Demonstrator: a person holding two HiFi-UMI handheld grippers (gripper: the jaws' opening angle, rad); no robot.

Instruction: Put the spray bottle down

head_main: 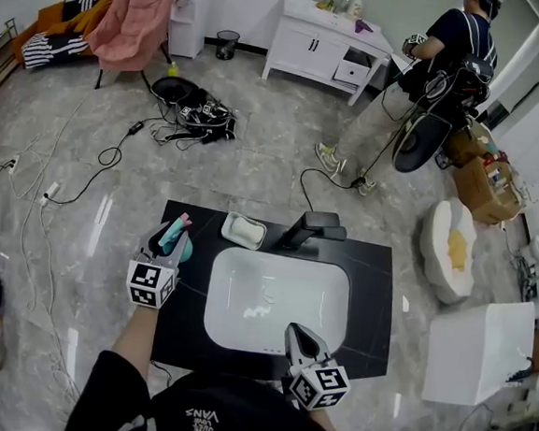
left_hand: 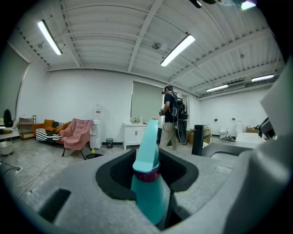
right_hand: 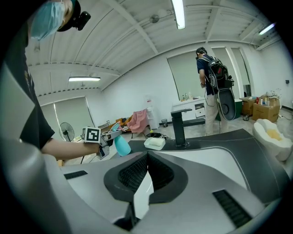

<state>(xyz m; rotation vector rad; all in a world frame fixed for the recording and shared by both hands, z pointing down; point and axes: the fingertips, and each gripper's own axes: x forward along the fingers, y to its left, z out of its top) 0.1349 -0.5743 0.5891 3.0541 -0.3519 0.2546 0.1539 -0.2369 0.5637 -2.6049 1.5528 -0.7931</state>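
A teal spray bottle (head_main: 177, 243) with a pink trigger hangs over the left end of the black countertop (head_main: 374, 304). My left gripper (head_main: 164, 240) is shut on its neck. The left gripper view has the bottle (left_hand: 149, 192) upright between the jaws, nozzle pointing away. From the right gripper view the bottle (right_hand: 121, 145) hangs just above the counter's left edge, beside the left gripper (right_hand: 104, 140). My right gripper (head_main: 298, 334) sits at the front rim of the white sink (head_main: 281, 295), jaws together and empty (right_hand: 147, 155).
A black faucet (head_main: 311, 228) and a white soap dish (head_main: 243, 229) stand behind the sink. Cables (head_main: 189, 118) lie on the floor beyond. A person (head_main: 433, 65) stands by a white cabinet (head_main: 322, 46) at the back. A white box (head_main: 478, 350) is to the right.
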